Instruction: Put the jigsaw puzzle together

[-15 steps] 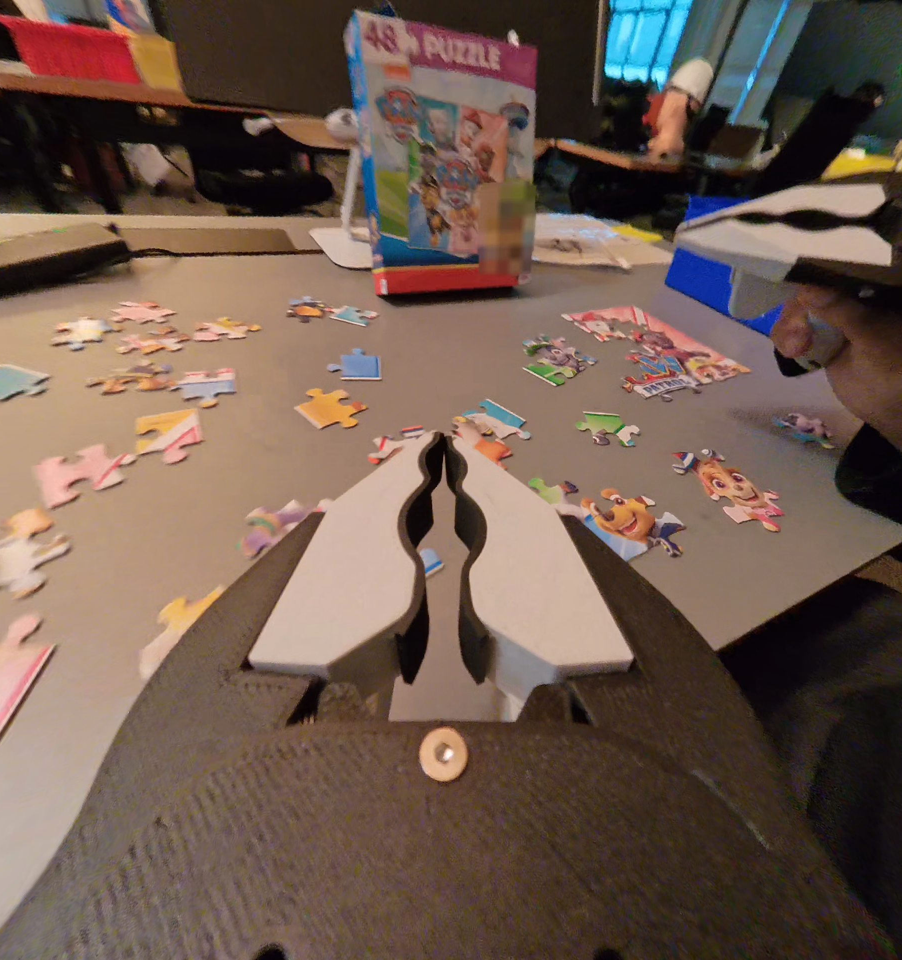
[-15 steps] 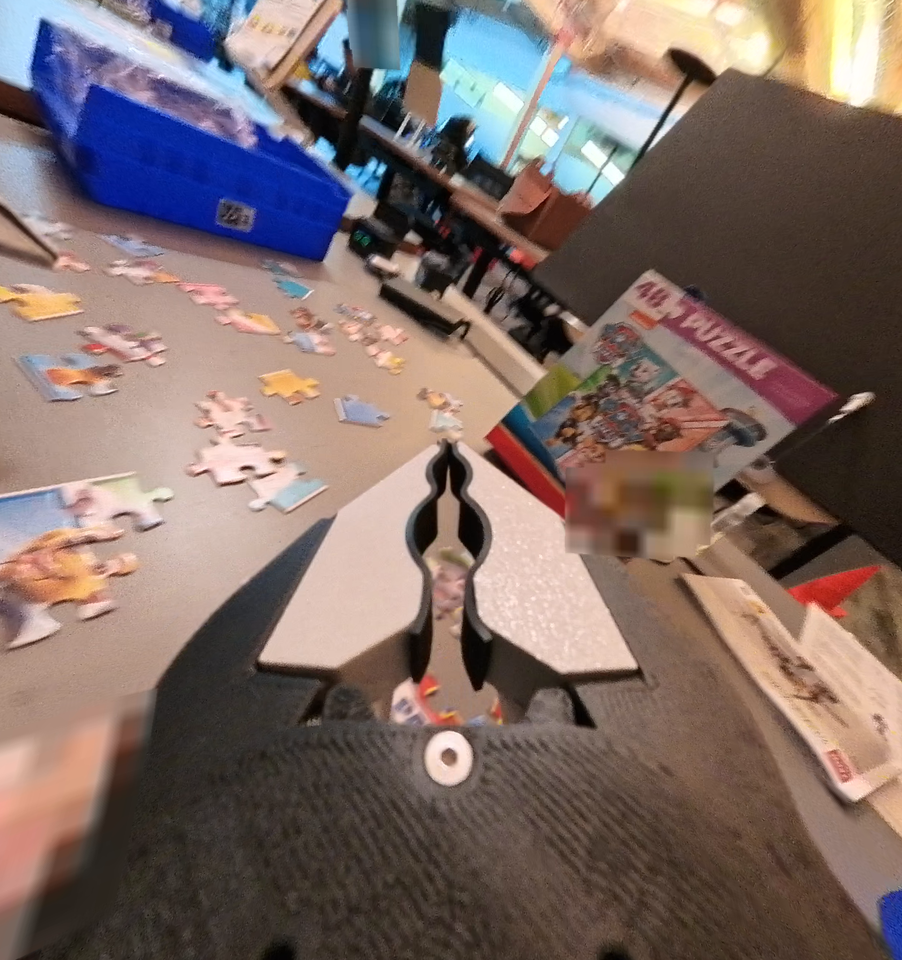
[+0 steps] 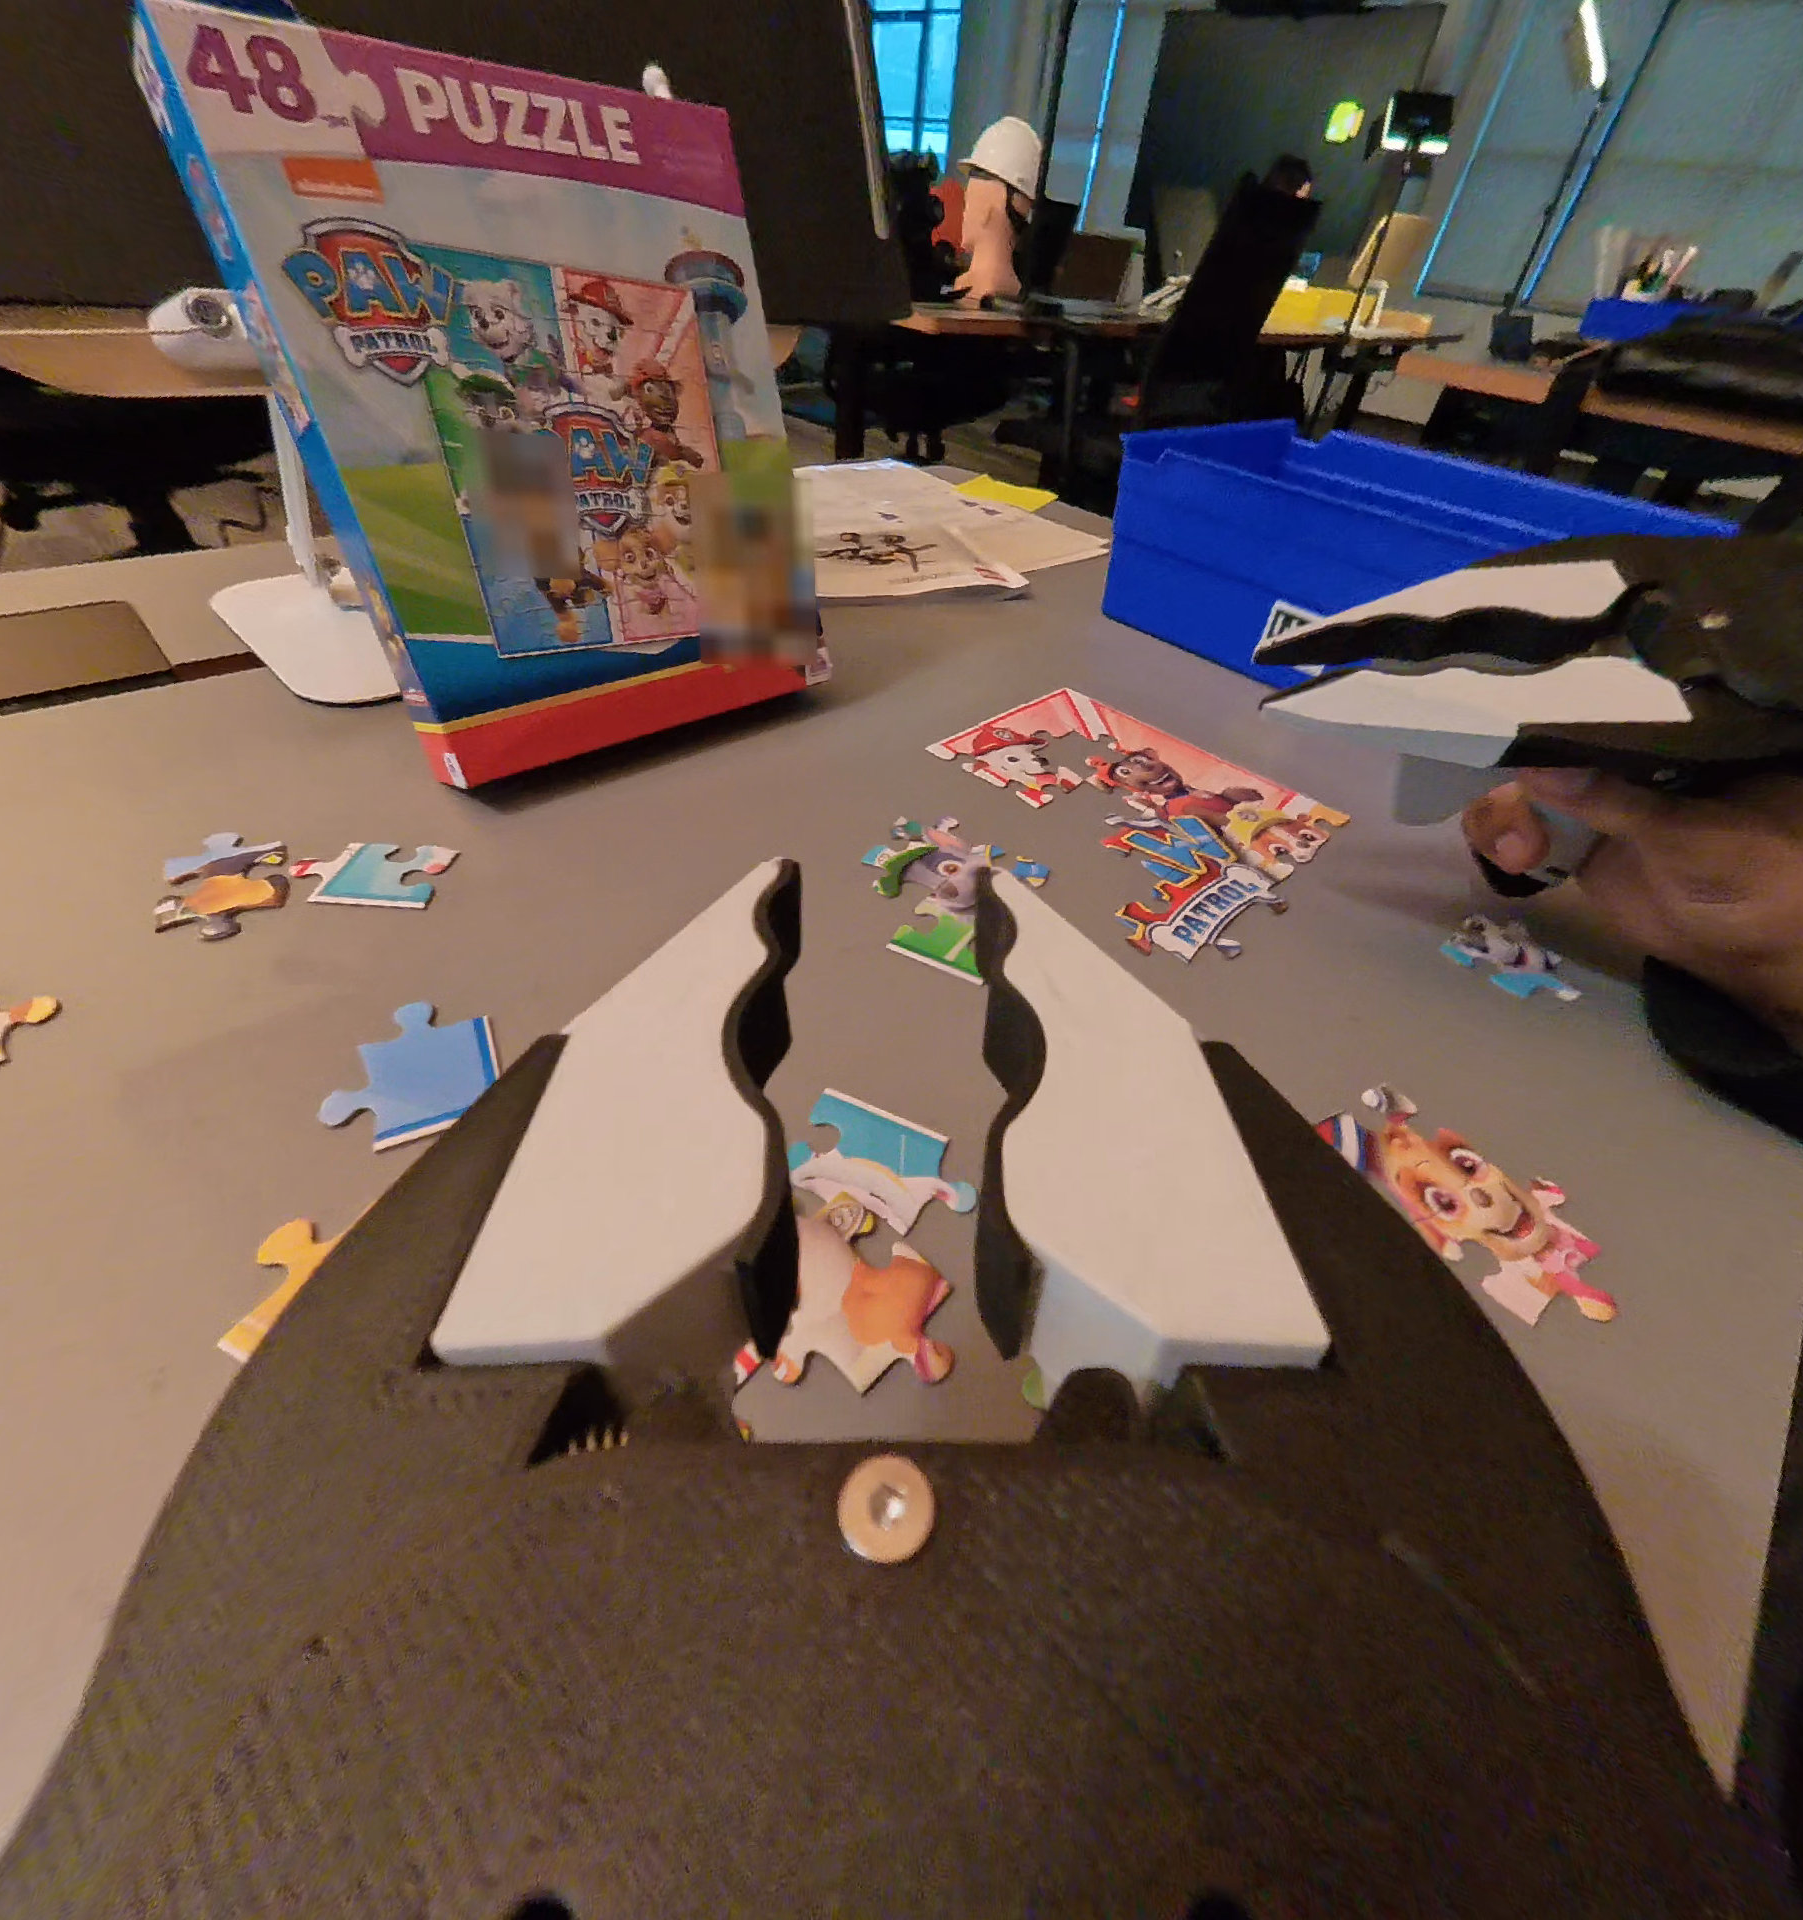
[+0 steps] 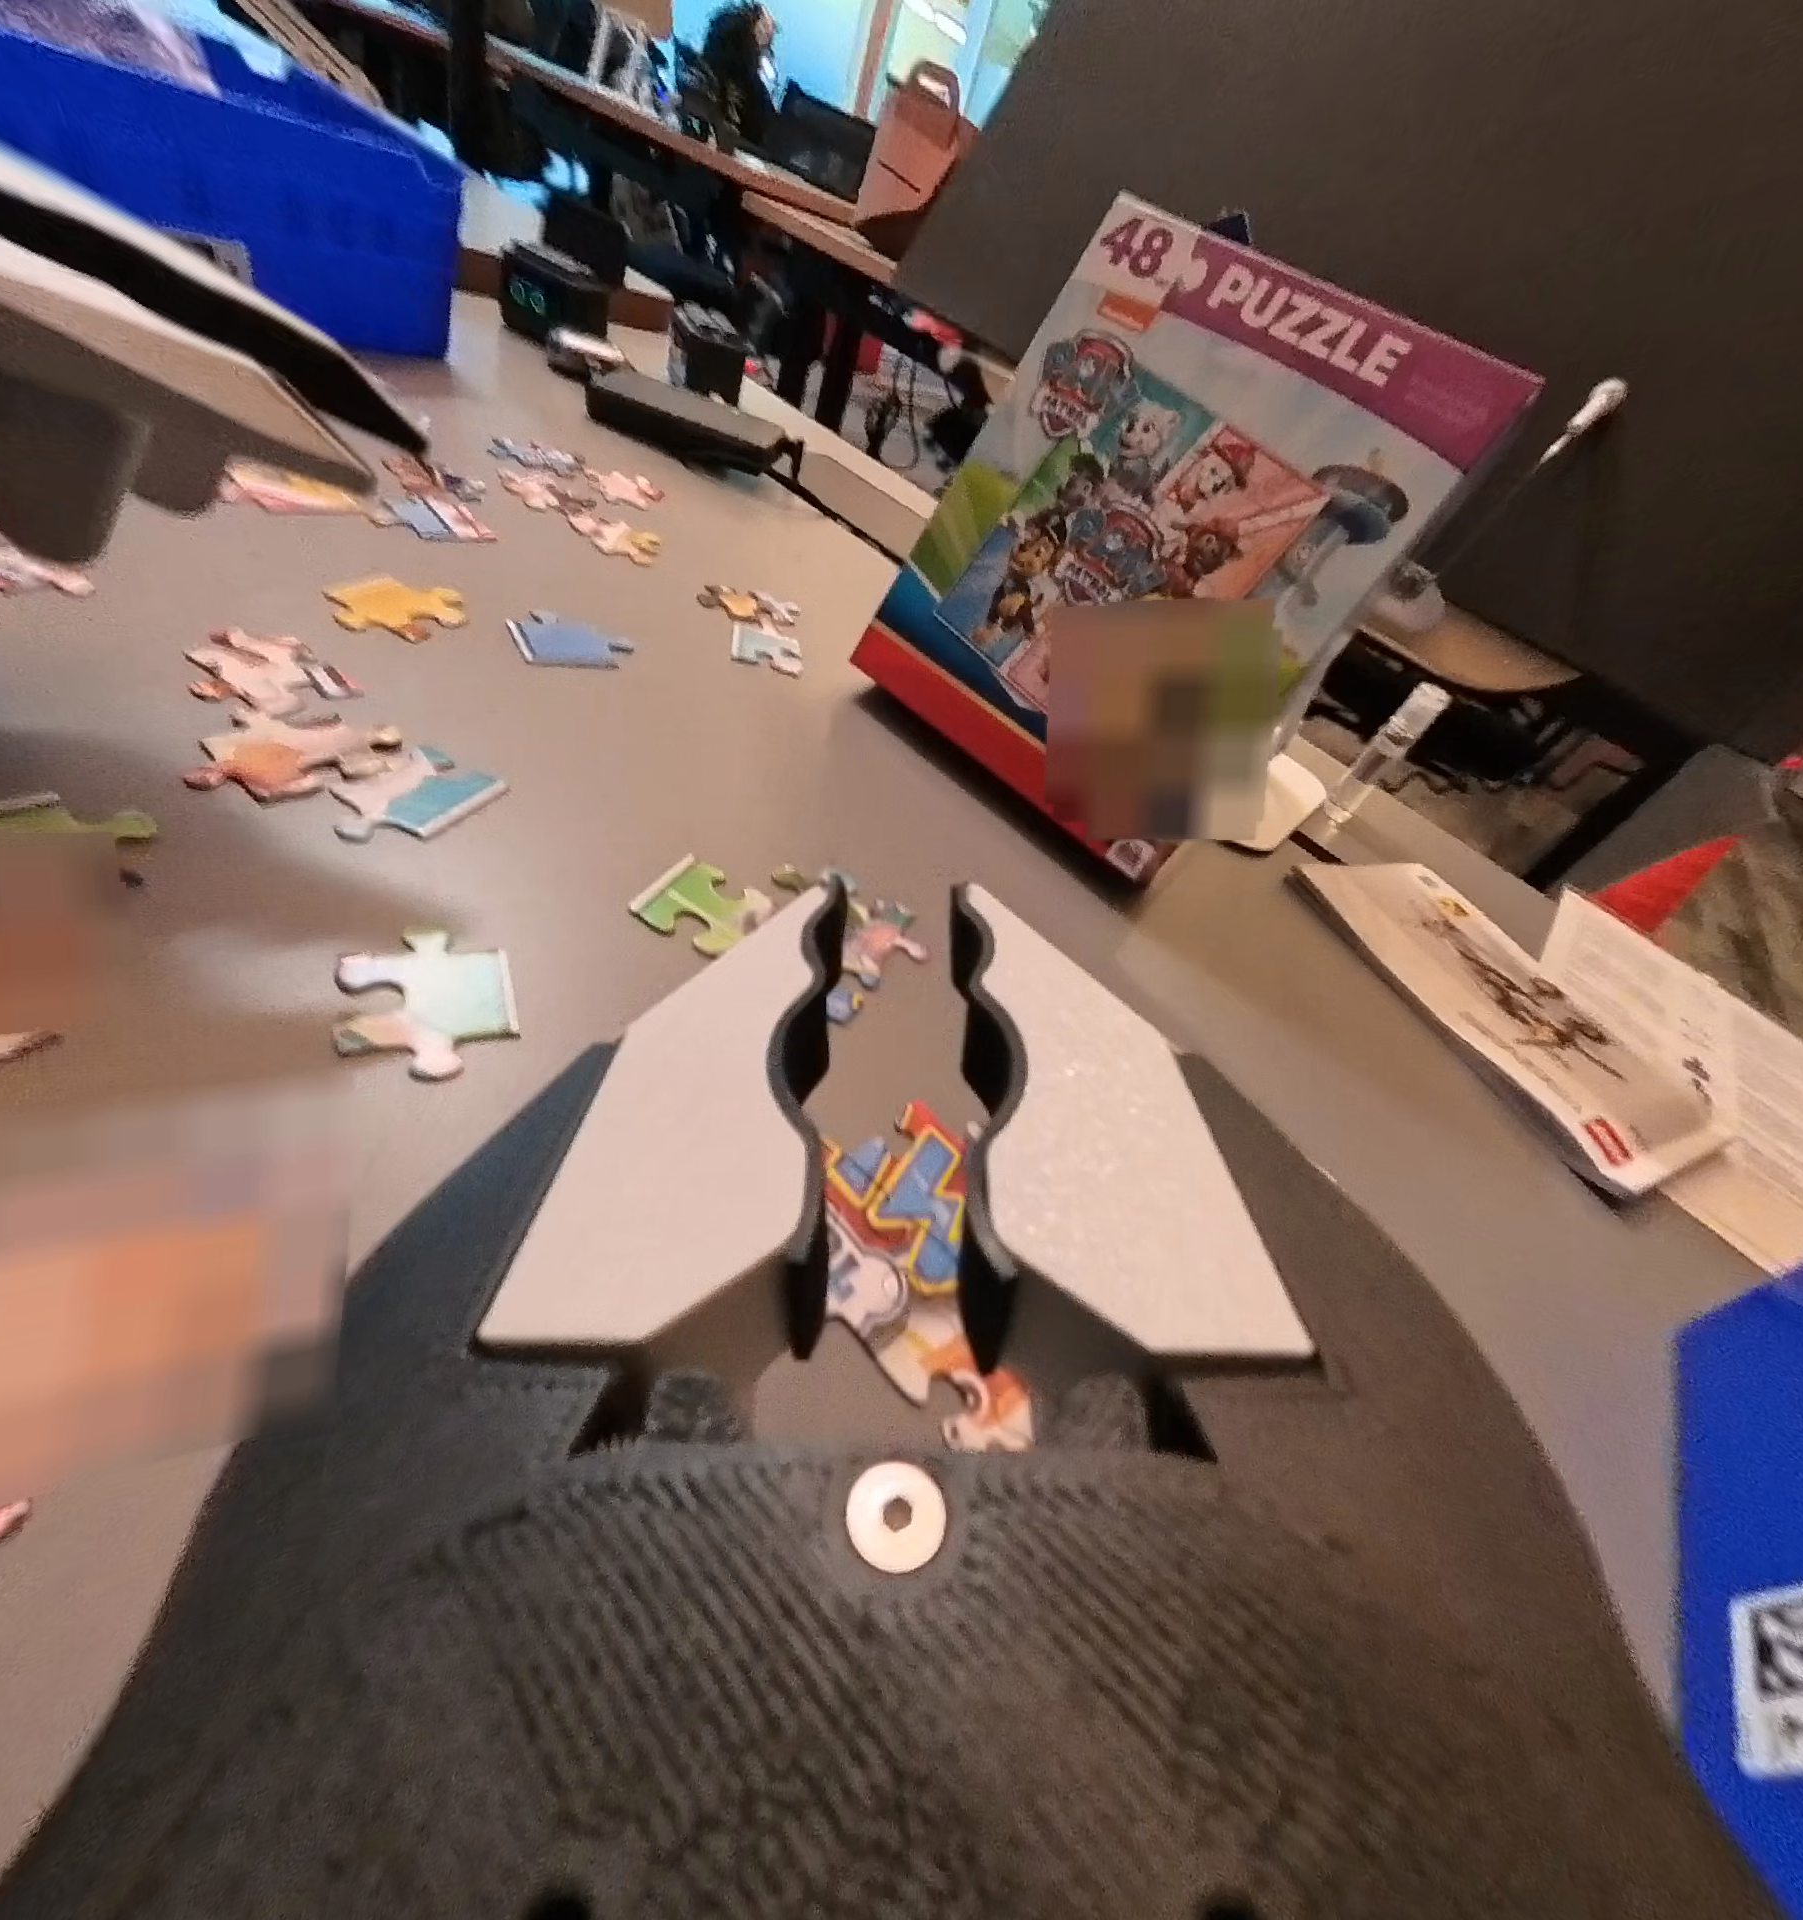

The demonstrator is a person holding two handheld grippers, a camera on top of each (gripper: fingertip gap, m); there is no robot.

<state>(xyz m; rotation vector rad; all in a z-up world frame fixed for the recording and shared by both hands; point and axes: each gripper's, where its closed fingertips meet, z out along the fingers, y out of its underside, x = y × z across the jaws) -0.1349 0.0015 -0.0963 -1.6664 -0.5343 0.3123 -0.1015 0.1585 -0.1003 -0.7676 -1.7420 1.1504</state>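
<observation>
My left gripper is open and empty, low over the grey table. Two joined pieces, blue and orange, lie on the table under its jaws. A green and grey cluster lies just beyond its right fingertip. My right gripper is open and empty. It hovers over the partly joined red puzzle section, which also shows in the left wrist view. The right gripper shows at the right of the left wrist view, held by a hand. The puzzle box stands upright behind.
Loose pieces lie scattered over the table's left side, among them a blue one. A blue bin stands at the back right, a paper booklet beside the box. A white lamp base sits behind the box. Tip to tip, the grippers are about 15 cm apart. The left gripper is farther from the partly joined red puzzle section, some 20 cm, than the right, some 10 cm. The left camera catches it too, in the left wrist view.
Both grippers were shut and have opened on nothing. The left gripper has moved forward towards the box and the joined section. The right gripper has dropped lower over the joined section.
</observation>
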